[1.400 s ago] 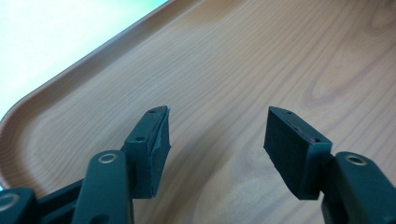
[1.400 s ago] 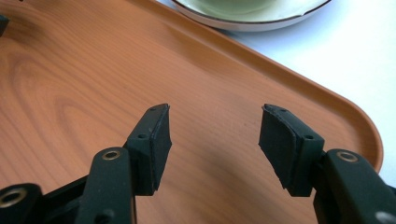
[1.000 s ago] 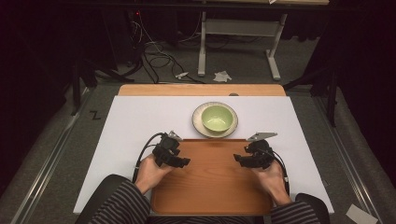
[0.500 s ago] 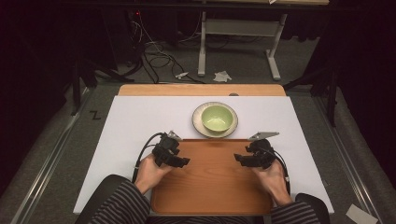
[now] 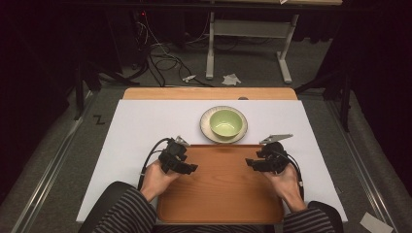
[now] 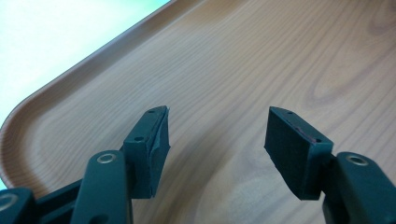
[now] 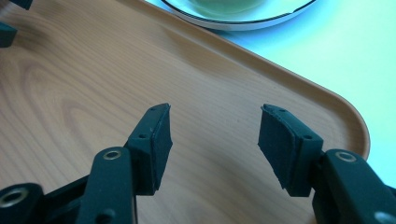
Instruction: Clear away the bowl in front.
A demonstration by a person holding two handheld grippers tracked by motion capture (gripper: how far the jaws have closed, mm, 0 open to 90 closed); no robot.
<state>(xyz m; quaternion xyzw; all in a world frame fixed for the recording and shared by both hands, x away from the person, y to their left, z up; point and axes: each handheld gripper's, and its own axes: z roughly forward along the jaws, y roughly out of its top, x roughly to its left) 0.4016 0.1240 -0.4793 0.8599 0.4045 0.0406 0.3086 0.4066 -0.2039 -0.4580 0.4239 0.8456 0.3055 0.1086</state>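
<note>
**A recording lab, not a home**

The table (image 5: 145, 126) stands alone on grey carpet (image 5: 63, 145) in a dark room, its top covered by a white sheet with bare wood showing along the far edge. Beyond that edge, loose black cables (image 5: 160, 53) sprawl across the floor beside the metal legs of a second desk (image 5: 210, 48). Crumpled paper scraps (image 5: 231, 78) lie near them.
</note>
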